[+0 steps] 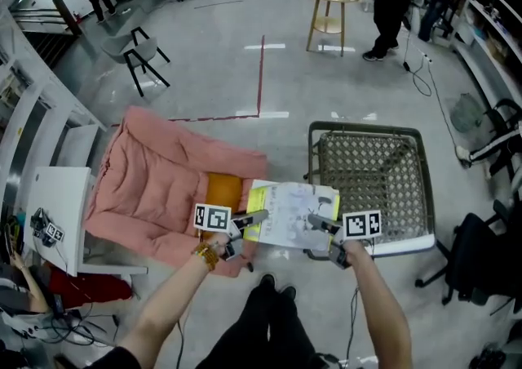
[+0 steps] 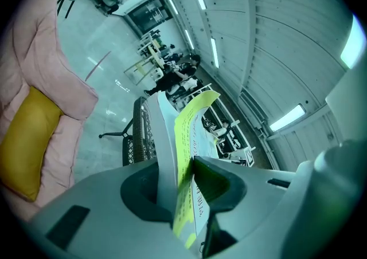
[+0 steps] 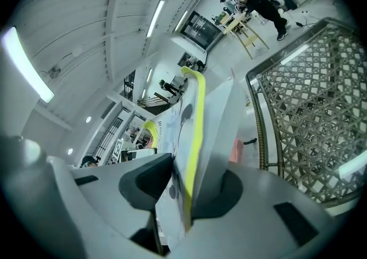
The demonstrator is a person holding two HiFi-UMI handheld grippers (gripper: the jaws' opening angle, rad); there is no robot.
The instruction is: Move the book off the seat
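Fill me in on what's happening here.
A person holds a book with two handheld grippers: the left gripper is clamped on one end, the right gripper on the other. The book is lifted in the air, between the pink armchair with a yellow cushion and the woven chair.

Left gripper [image 1: 259, 216], right gripper [image 1: 314, 222], jaws clamped

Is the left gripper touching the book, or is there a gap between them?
Touching. In the left gripper view, the left gripper has both jaws pressed on the book, with its pages clamped between them and no gap on either side.
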